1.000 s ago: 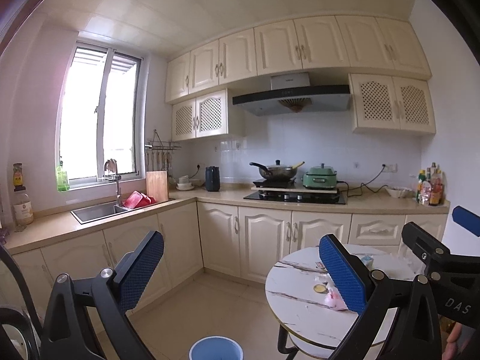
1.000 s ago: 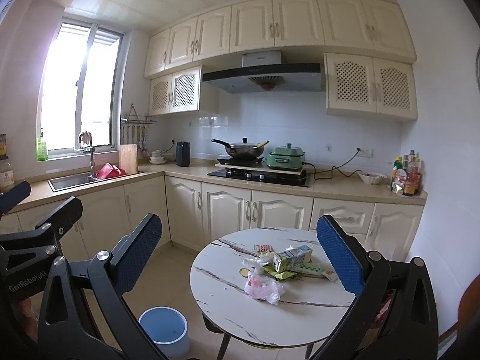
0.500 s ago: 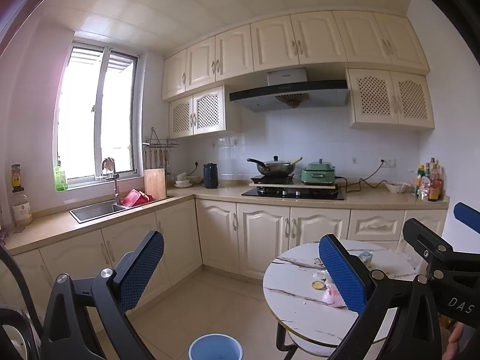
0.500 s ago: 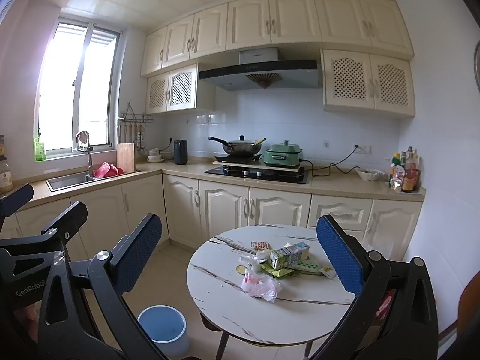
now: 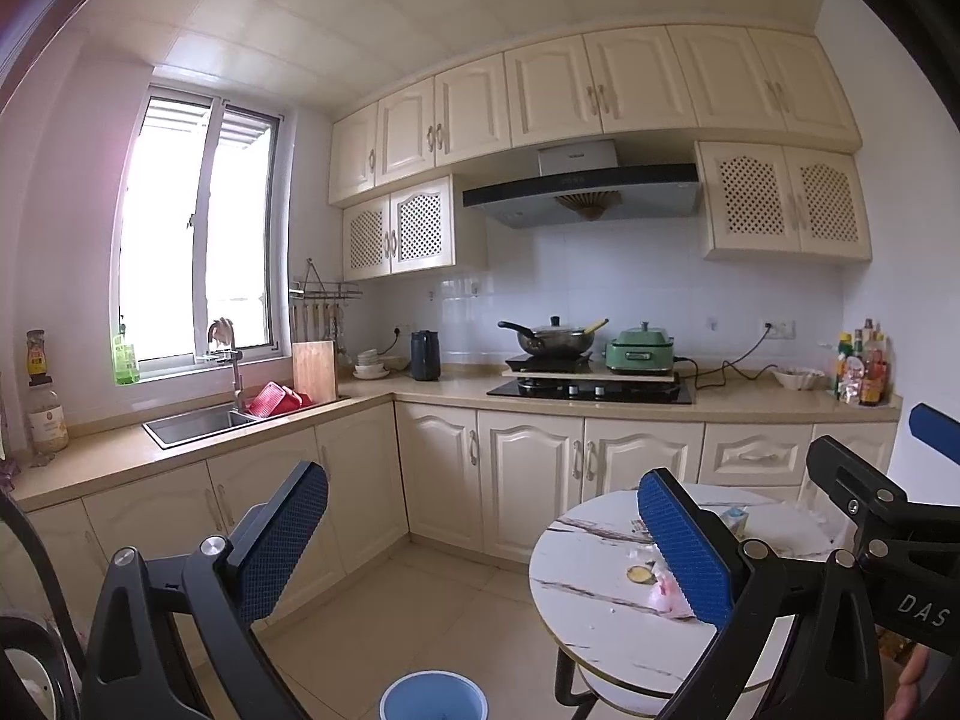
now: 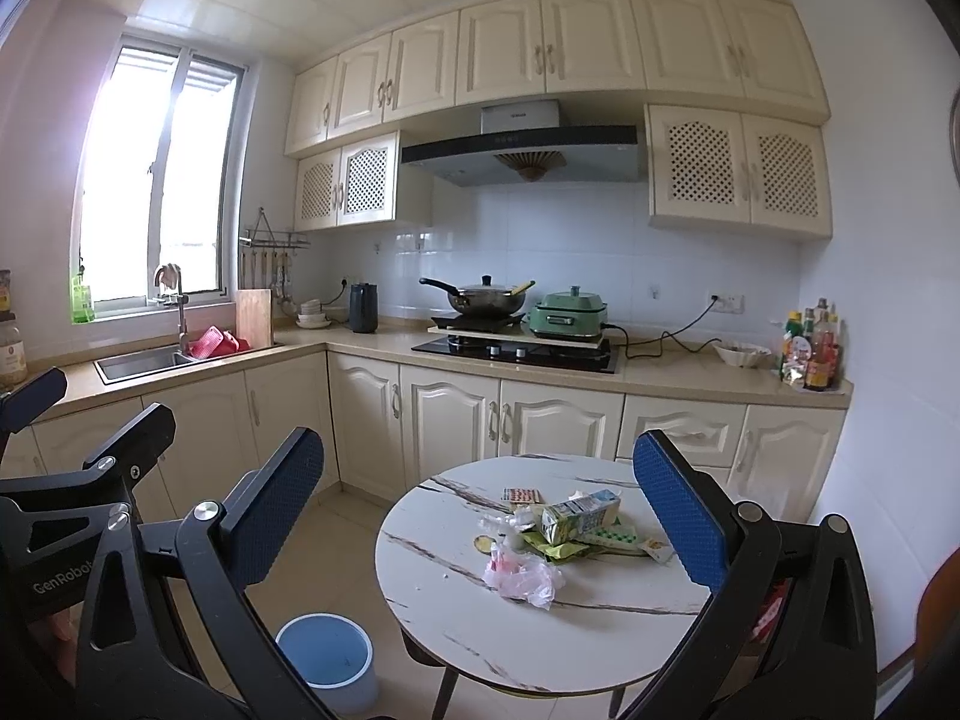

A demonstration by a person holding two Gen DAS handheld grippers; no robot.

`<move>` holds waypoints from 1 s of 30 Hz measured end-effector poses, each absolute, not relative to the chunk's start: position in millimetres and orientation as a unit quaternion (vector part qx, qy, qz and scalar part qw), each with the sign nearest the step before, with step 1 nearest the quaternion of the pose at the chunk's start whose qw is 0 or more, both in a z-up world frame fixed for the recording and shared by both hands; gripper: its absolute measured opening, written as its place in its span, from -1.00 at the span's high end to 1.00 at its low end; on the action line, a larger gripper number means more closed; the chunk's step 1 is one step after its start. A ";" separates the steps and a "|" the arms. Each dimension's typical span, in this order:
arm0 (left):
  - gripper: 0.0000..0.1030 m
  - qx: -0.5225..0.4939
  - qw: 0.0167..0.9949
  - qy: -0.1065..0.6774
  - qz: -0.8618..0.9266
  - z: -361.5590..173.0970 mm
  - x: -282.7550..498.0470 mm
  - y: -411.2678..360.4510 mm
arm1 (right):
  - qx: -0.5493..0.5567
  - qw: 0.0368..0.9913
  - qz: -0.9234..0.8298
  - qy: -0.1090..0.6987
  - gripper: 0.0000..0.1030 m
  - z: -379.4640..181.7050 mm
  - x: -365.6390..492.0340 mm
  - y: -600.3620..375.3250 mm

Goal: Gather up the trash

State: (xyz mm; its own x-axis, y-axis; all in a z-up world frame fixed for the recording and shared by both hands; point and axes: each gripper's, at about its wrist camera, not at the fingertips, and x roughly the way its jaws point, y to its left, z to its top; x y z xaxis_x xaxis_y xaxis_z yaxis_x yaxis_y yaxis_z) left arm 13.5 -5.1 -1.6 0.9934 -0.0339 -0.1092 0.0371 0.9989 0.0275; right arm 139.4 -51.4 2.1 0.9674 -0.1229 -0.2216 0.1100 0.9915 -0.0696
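Note:
A pile of trash lies on the round marble-look table (image 6: 456,606): a drink carton (image 6: 579,517), a crumpled pink-and-clear plastic bag (image 6: 522,576), green wrappers (image 6: 555,547), a blister pack (image 6: 612,537) and a small red-patterned packet (image 6: 521,495). A blue bin (image 6: 329,666) stands on the floor left of the table. My right gripper (image 6: 480,516) is open and empty, well short of the table. My left gripper (image 5: 483,546) is open too, with the bin (image 5: 433,697) below it and the table (image 5: 588,594) partly behind its right finger.
An L-shaped counter runs along the back, with a sink (image 6: 144,363), a hob (image 6: 516,351) carrying a wok and a green cooker, and bottles (image 6: 810,354) at the right. Tiled floor lies between the cabinets and the table. A white wall stands close on the right.
Both views have tilted slightly upward and drawn back a little, so the table and bin sit lower in frame. Both grippers have stayed open. Nothing on the table has moved.

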 end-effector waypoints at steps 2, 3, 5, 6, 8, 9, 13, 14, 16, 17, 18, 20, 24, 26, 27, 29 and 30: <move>-0.99 0.015 0.998 0.054 -0.018 -1.8 13.2 -5.5 | -0.028 0.991 -0.059 0.113 -1.00 2.1 139.3 -51.8; -0.99 0.015 0.998 0.054 -0.017 -2.3 13.2 -5.6 | -0.028 0.991 -0.058 0.113 -1.00 2.1 139.4 -51.6; -0.99 0.015 0.998 0.054 -0.016 -2.9 12.4 -5.6 | -0.028 0.991 -0.058 0.115 -1.00 2.2 139.8 -51.6; -0.99 0.015 0.998 0.055 -0.016 -1.6 12.9 -6.1 | -0.028 0.991 -0.058 0.114 -1.00 1.3 139.2 -51.3; -0.99 0.015 0.998 0.054 -0.016 -1.6 11.6 -6.3 | -0.028 0.991 -0.058 0.114 -1.00 1.5 139.1 -51.2; -0.99 0.015 0.998 0.054 -0.017 0.4 12.6 -7.4 | -0.028 0.991 -0.059 0.113 -1.00 1.5 139.3 -51.1; -0.99 0.016 0.998 0.054 -0.017 0.0 12.1 -7.3 | -0.027 0.991 -0.059 0.114 -1.00 2.0 139.5 -51.5; -0.99 0.015 0.998 0.054 -0.016 -0.2 11.9 -7.1 | -0.027 0.991 -0.059 0.114 -1.00 2.0 139.6 -51.2; -0.99 0.016 0.998 0.053 -0.017 0.5 12.5 -6.7 | -0.028 0.991 -0.059 0.114 -1.00 1.5 139.3 -51.1; -0.99 0.015 0.998 0.053 -0.017 0.6 12.2 -6.7 | -0.028 0.991 -0.059 0.113 -1.00 1.5 139.4 -51.2; -0.99 0.015 0.998 0.054 -0.017 1.0 12.5 -6.8 | -0.028 0.991 -0.059 0.114 -1.00 1.6 139.4 -51.3; -0.99 0.015 0.998 0.054 -0.018 0.8 11.7 -7.3 | -0.028 0.991 -0.059 0.113 -1.00 1.9 139.4 -51.3; -0.99 0.016 0.998 0.053 -0.017 1.4 12.4 -7.2 | -0.025 0.992 -0.057 0.114 -1.00 2.8 140.4 -52.5; -0.99 0.016 0.998 0.053 -0.018 0.9 12.0 -6.8 | -0.024 0.991 -0.057 0.114 -1.00 2.7 141.2 -52.6; -0.99 0.016 0.998 0.053 -0.018 0.9 12.0 -6.7 | -0.024 0.992 -0.057 0.114 -1.00 2.4 140.5 -53.1; -0.99 0.016 0.998 0.054 -0.018 1.0 12.9 -6.4 | -0.024 0.992 -0.057 0.114 -1.00 2.5 141.2 -53.1; -0.99 0.017 0.998 0.054 -0.018 1.0 13.5 -6.5 | -0.024 0.992 -0.057 0.114 -1.00 2.1 140.7 -53.0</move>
State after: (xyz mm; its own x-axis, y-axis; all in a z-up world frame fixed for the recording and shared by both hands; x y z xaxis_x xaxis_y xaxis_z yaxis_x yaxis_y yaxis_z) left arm 13.5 -6.5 1.0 0.9936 -0.0341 -0.1081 0.0378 0.9988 0.0318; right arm 140.7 -53.0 2.1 0.9675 -0.1186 -0.2232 0.1077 0.9923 -0.0605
